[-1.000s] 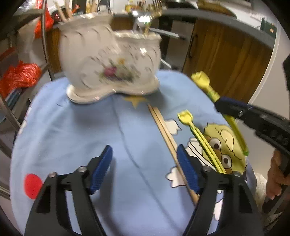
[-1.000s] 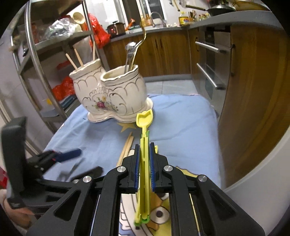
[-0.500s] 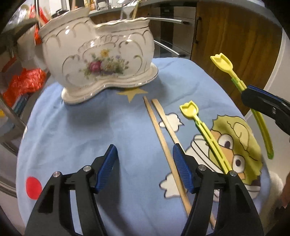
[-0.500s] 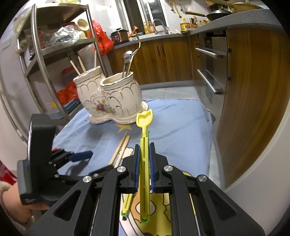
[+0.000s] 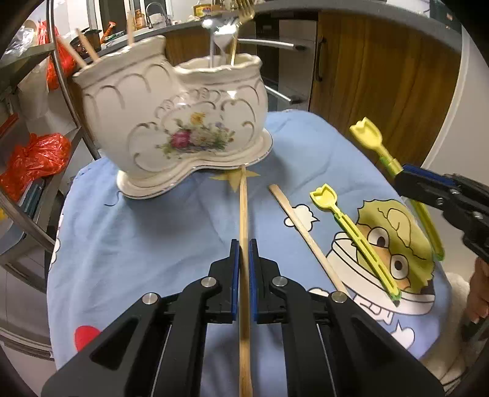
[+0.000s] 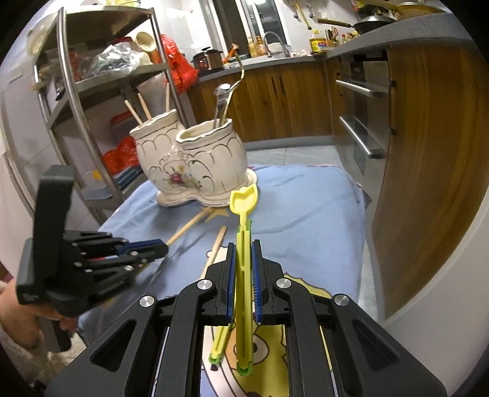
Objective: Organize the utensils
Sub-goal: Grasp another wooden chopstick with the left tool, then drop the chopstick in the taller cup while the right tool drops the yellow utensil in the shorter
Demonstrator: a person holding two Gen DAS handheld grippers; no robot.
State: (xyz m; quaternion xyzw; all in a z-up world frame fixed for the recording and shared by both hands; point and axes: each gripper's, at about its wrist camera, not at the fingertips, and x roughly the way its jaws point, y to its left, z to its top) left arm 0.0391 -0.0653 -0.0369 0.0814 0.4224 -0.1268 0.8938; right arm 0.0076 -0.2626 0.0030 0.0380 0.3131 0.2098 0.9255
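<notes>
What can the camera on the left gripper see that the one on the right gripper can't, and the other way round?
Only the left wrist view shows a red dot on the blue cloth. Only the right wrist view shows the black pan on the counter. Both show the ceramic holder, the left gripper shut on a wooden chopstick, and the right gripper clamping a yellow fork.

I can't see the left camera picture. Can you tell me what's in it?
The left tool is shut on a wooden chopstick above a blue cartoon cloth. Behind stands a white flowered holder; another chopstick and a yellow fork lie alongside.
</notes>
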